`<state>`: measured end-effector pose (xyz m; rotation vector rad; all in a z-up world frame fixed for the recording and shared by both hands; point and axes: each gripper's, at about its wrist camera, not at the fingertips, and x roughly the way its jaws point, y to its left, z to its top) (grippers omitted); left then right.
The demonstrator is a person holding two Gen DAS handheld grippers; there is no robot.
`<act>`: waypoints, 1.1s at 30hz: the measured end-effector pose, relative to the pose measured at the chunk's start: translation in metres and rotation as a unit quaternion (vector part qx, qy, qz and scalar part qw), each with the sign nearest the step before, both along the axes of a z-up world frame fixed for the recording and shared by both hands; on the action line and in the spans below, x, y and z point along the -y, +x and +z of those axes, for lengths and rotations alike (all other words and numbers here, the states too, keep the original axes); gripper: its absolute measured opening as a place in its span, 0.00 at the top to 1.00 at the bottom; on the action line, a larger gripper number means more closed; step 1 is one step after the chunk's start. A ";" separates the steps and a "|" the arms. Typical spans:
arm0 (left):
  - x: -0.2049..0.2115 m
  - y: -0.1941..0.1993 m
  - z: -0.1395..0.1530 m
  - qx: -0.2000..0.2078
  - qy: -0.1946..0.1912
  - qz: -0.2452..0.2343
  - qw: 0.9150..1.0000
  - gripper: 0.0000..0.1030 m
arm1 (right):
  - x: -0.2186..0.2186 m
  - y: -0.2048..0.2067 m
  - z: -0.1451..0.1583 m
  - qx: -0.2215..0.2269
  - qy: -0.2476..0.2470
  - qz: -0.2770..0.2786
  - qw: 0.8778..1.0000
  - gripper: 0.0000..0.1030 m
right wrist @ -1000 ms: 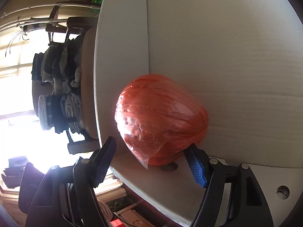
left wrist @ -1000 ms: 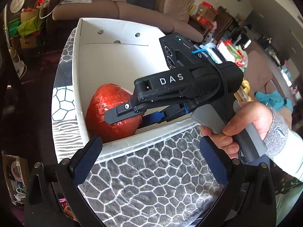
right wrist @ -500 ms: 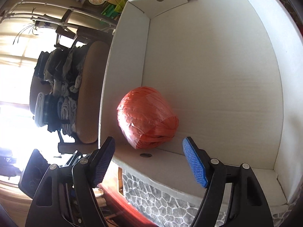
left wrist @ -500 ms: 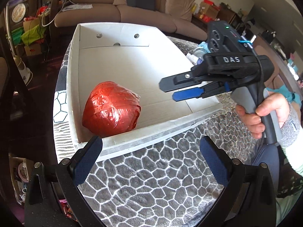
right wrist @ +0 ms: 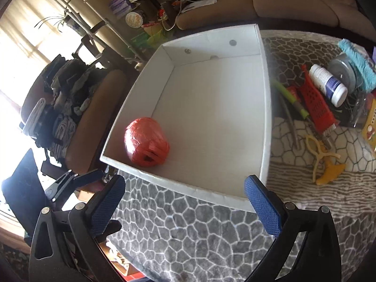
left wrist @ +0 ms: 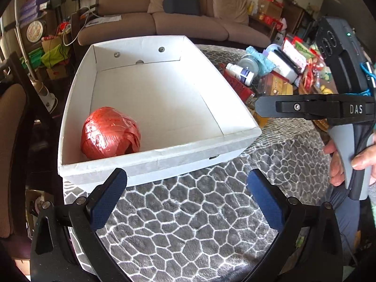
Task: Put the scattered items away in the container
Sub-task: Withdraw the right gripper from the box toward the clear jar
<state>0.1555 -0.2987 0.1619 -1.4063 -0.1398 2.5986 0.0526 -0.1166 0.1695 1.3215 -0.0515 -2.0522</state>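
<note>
A white cardboard box (left wrist: 155, 157) stands on the patterned cloth; it also shows in the right wrist view (right wrist: 266, 108). A red ball of ribbon (left wrist: 110, 132) lies in its near left corner, also seen in the right wrist view (right wrist: 145, 138). My left gripper (left wrist: 185, 199) is open and empty, in front of the box. My right gripper (right wrist: 185, 206) is open and empty, above the cloth at the box's near edge; from the left wrist view its fingers (left wrist: 293, 107) hang right of the box. Scattered items lie right of the box: a white pill bottle (right wrist: 327, 84), a red grater (right wrist: 317, 101), a yellow peeler (right wrist: 324, 159).
A green-handled tool (right wrist: 291, 97), a grey round tin (right wrist: 342, 72) and a teal cloth (right wrist: 357, 61) lie among the pile. A brown sofa (left wrist: 188, 16) stands behind the table. A chair with stacked clothes (right wrist: 63, 108) is at the left.
My right gripper has let go of the red ball, pulled back out of the box and moved right. The ball stays in the box corner.
</note>
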 end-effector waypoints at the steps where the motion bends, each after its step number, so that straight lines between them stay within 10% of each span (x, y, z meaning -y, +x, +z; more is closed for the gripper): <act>1: -0.006 0.003 0.001 0.001 0.001 0.005 1.000 0.00 | -0.005 0.006 0.004 -0.016 0.011 0.000 1.000 0.00; 16: -0.049 0.055 0.052 -0.046 0.022 0.109 0.993 0.00 | -0.075 0.087 0.034 -0.108 0.033 0.013 0.994 0.00; 33: -0.151 0.055 0.028 -0.053 -0.003 0.082 0.995 0.00 | -0.188 0.093 0.022 -0.106 0.012 -0.072 0.992 0.00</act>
